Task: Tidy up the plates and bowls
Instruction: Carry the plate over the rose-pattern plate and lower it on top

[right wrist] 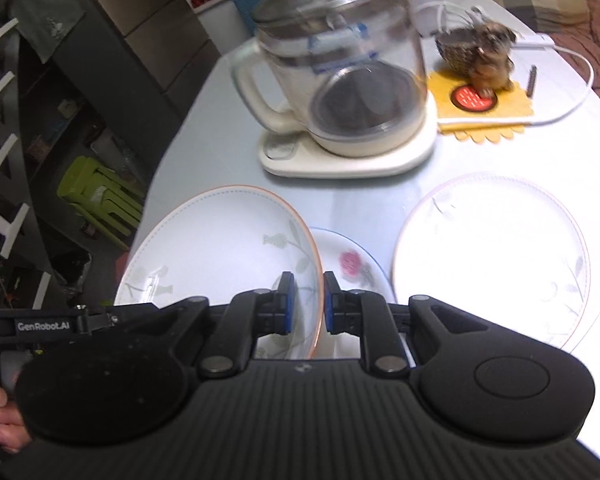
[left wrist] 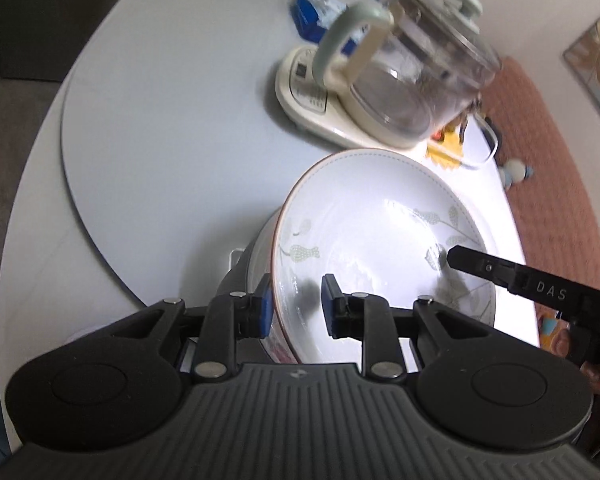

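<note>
Right wrist view: your two claws, left claw (left wrist: 296, 304) and right claw (right wrist: 305, 300), clamp the leaf-patterned bowl (right wrist: 220, 252); next, lower it onto the rose plate (right wrist: 348, 264), frame centre.

I see strong light washing out the right side of the table (right wrist: 380, 208); the flat plate (right wrist: 492, 264) there is nearly blown white. The kettle (left wrist: 420, 64) smears with motion blur in both views. Fisheye bending curves the table's edges, and the room at the left stays dim.
</note>
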Available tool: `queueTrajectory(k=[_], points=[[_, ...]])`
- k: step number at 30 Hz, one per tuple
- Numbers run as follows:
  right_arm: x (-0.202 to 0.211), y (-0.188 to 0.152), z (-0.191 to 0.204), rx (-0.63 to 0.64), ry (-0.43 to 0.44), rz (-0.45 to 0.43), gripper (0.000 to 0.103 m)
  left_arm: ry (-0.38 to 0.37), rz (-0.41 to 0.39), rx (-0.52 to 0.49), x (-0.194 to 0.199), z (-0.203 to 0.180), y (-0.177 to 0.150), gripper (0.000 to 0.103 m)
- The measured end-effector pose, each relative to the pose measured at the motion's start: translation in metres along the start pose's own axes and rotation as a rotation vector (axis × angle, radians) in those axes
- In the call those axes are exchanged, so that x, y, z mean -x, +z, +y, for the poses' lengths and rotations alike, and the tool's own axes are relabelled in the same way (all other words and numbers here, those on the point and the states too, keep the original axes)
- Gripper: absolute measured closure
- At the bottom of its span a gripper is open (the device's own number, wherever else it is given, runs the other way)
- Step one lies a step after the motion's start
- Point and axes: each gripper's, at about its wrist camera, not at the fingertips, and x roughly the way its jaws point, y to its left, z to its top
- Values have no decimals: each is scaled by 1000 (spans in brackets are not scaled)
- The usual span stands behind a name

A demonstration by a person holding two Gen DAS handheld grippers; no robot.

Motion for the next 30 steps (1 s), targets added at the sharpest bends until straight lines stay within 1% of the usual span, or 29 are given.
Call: queueTrajectory(k=[2,6,10,12,14,18,23,27,30], points=[[-7,-3,-8,4,-2,17,85,8,33,-23,-15,-1,2,75],[-24,-10,-26,-29,-7,67,85,14,90,-47,-37,-4,5,75],[-37,-17,-33,-29,-27,104,85,16,144,-20,-58,-1,12,75],[-41,-18,-38,-36,-26,117,85,32,150,-43,-65,-3,14,75],[-44,-18,-40,-44,-14,122,85,57,154,-66,-70,-6,15,75],[-49,-17,-33,-29,-29,128,85,68,174,-45,-75,-1,18,75],[-55,-19,-36,-88,-32,123,84,76,188,-50,-74,-5,21,74],[-56,-20,-38,-109,-33,124,84,69,213,-27,-71,-3,24,73],[-53,-19,-40,-114,-38,113,85,41,233,10,-70,2,26,73]])
